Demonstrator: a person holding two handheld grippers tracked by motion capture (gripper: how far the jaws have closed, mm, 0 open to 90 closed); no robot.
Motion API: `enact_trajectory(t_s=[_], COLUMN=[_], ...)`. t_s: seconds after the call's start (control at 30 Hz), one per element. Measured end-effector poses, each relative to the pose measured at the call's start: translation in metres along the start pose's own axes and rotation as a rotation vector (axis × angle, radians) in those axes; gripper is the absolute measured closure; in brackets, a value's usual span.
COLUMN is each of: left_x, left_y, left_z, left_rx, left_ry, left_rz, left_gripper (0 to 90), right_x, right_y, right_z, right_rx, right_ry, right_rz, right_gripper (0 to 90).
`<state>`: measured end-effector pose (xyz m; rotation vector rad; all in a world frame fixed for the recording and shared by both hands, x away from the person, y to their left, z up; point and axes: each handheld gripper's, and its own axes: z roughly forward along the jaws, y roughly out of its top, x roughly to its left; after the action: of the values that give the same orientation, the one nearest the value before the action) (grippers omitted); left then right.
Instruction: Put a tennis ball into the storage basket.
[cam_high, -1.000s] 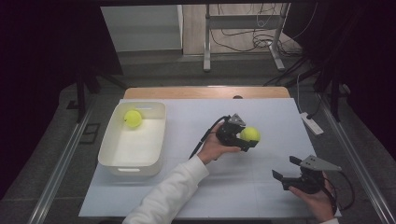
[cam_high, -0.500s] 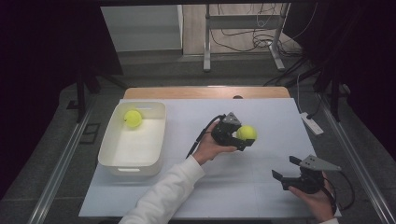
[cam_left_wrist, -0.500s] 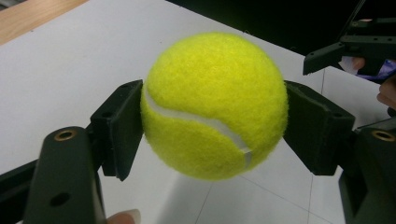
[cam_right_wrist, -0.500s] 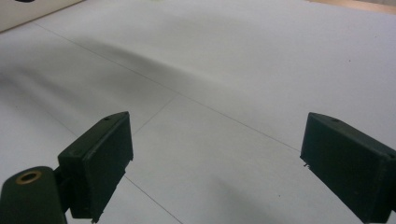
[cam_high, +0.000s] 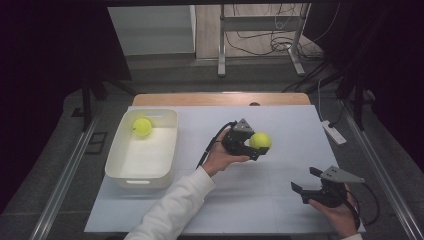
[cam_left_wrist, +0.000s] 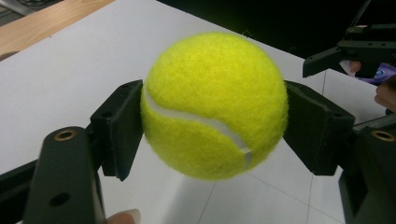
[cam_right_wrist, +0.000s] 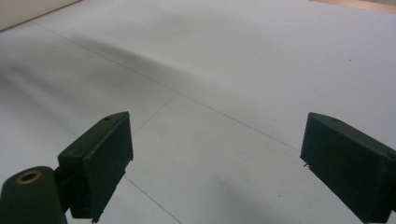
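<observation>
1. Since a second ago the left gripper (cam_high: 256, 145) has drifted a touch toward the tub side and up off the table with its ball; the right gripper (cam_high: 306, 181) hasn't really budged.
2. Left gripper is clamped on a yellow ball (cam_high: 260, 140). In the left gripper view both pads press into the ball (cam_left_wrist: 215, 105) from either side, white seam running across the front.
3. That ball hangs over the middle of the white table (cam_high: 280, 125), held in the person's left hand (cam_high: 222, 157), white sleeve (cam_high: 170, 210) coming in from the bottom.
4. Right gripper sits low at the near right corner, jaws spread wide apart with nothing between them. Its own view just has the two pads (cam_right_wrist: 105, 161) over bare table (cam_right_wrist: 224, 84).
5. You can also catch the right gripper (cam_left_wrist: 359, 49) off in the top right of the left gripper view, well apart from the ball.
6. White tub (cam_high: 122, 172) is on the left side of the table with a second ball (cam_high: 142, 126) in its far end, near the back wall.
7. Wooden strip (cam_high: 220, 98) runs along the table's far edge.
</observation>
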<state>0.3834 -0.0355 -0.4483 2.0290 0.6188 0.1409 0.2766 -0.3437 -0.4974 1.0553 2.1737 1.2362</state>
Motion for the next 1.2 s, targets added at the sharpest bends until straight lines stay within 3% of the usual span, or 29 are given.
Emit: enact_trajectory(t_s=[1.2], left_x=[0.010], left_y=[-0.004], left_z=[-0.032], left_rx=[-0.055], left_ry=[0.037], left_rz=[-0.022], left_gripper=[27.1], right_x=[0.000], right_y=[0.001], right_z=[0.002], right_rx=[0.002], right_ry=[0.003], right_rz=[-0.006], right_gripper=[9.2])
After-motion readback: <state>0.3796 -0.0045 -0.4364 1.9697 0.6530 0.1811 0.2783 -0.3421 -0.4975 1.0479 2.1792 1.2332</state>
